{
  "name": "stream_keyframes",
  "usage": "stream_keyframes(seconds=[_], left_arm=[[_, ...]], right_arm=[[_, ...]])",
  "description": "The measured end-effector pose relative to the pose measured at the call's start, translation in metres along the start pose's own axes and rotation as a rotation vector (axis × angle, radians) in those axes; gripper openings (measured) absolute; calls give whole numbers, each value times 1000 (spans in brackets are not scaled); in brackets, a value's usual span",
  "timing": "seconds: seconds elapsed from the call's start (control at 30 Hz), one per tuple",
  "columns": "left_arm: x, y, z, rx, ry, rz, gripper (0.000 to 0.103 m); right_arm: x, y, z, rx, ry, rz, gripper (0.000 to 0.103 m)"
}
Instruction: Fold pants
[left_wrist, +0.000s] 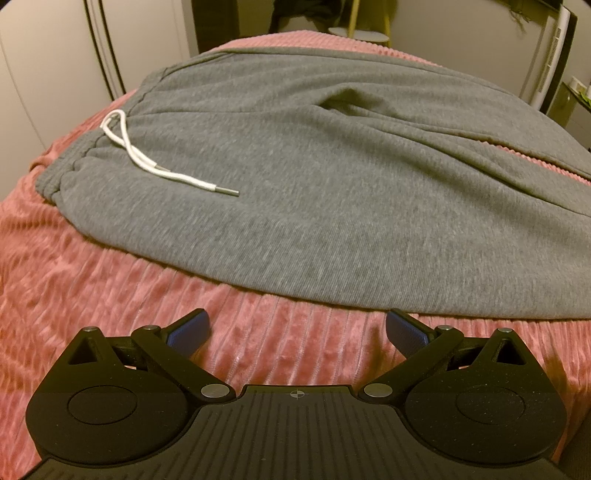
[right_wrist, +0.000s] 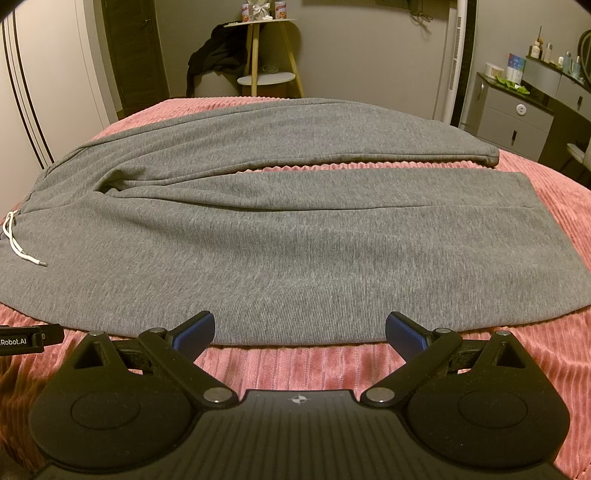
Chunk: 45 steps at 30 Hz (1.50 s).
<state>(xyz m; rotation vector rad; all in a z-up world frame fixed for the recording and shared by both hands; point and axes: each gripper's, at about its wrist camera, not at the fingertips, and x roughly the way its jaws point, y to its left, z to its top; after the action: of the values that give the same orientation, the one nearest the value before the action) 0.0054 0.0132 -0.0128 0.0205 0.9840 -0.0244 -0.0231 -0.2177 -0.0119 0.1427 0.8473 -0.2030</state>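
Grey sweatpants (left_wrist: 314, 192) lie flat on a pink ribbed bedspread (left_wrist: 110, 280), waistband to the left, both legs running right. A white drawstring (left_wrist: 140, 155) lies on the waist area. In the right wrist view the pants (right_wrist: 295, 236) show whole, the two legs side by side with a narrow gap, and the drawstring (right_wrist: 18, 243) is at far left. My left gripper (left_wrist: 297, 328) is open and empty, just short of the near edge of the pants by the waist. My right gripper (right_wrist: 299, 332) is open and empty at the near leg's edge.
The bedspread (right_wrist: 369, 369) covers the whole bed. Beyond the far edge stand a small wooden side table (right_wrist: 266, 77) with dark clothing beside it, a white wardrobe (left_wrist: 55, 74) at left, and a grey dresser (right_wrist: 524, 118) at right. The left gripper's tip (right_wrist: 22, 338) shows at left.
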Motion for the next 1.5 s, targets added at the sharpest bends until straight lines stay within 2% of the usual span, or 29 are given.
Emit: stream_keyframes(seconds=[0.83,0.97,1.07,1.13,1.23,1.33,1.37,1.43,1.5], left_arm=[[-6,-7,2,27,10,12,103],[-5,-6,8,26,25,23,103],[-11,-7,24,23,2,38,103],[-15,-8,44,-6,-24,45,103],[-15,-10,78,-83,-66,52,103],[-5,-11,115,-217,-126,65,103],[1,-11,121,-248,-146,62,103],[22,-10,131,-291,-177,72,103],[49,-7,133,-295,-183,132,103]], right_arm=[[2,-3,4,24,18,27,99],[5,-13,9,77,28,84,99],[3,-35,18,187,-55,142,99],[12,-54,30,244,-105,102,99],[40,-78,48,285,-47,68,99],[71,-97,54,344,2,11,99],[84,-106,53,378,47,-1,99],[99,-117,49,428,102,28,99],[102,-122,49,415,103,61,99]])
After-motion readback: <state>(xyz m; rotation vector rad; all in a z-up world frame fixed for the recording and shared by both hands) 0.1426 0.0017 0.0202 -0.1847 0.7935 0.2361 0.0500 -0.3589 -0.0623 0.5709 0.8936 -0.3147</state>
